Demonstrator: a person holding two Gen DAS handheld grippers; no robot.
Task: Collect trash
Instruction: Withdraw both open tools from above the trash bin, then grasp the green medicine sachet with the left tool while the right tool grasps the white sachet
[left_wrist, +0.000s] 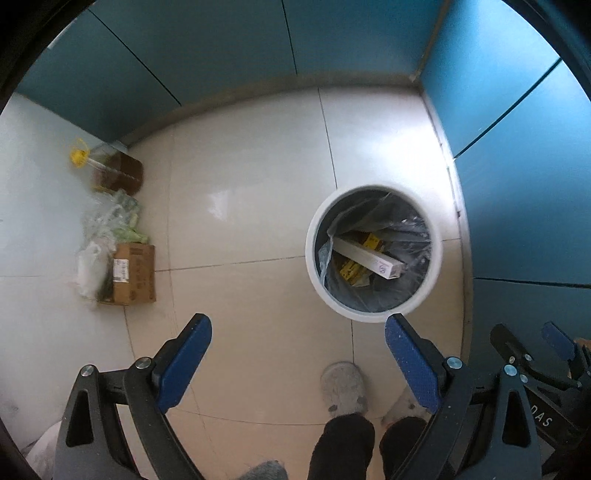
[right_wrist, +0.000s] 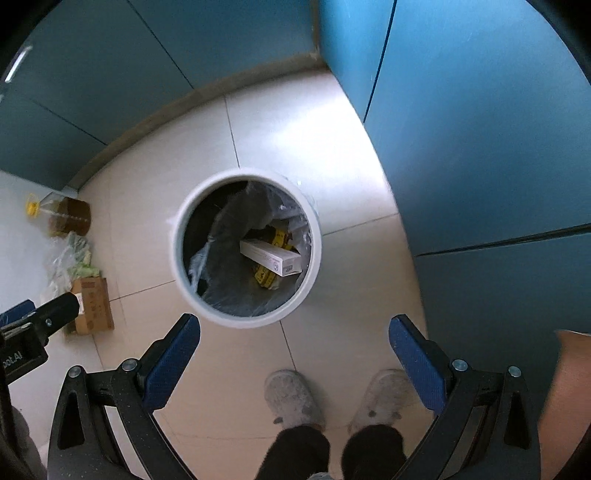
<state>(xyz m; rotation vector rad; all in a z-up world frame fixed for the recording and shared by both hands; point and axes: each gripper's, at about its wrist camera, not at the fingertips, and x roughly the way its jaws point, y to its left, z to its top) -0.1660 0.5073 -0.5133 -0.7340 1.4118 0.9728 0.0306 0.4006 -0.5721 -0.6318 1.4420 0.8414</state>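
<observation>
The left gripper (left_wrist: 297, 332) and the right gripper (right_wrist: 295, 334) both hang over the tiled floor (left_wrist: 240, 177) with jaws wide apart and nothing between them. The white round trash bin (left_wrist: 312, 254) stands on the floor near the blue cabinet wall (left_wrist: 517, 184), and it is lined with a thin plastic bag (left_wrist: 406, 221). Inside lies a long white box (left_wrist: 367, 256), tilted, with its long axis across the bin from one side of the rim toward the other; under it there is a yellow package (left_wrist: 351, 271). Only the left wrist view shows the right gripper at its right edge, and only the right wrist view shows the left gripper at its left edge and both grey slippers (right_wrist: 291, 398) completely. By the floor's far left corner sit a brown oil bottle (left_wrist: 118, 171), a clear bag with green things (left_wrist: 114, 218) and a small cardboard box (left_wrist: 133, 275), close together. Between this group and the bin the floor is open.
</observation>
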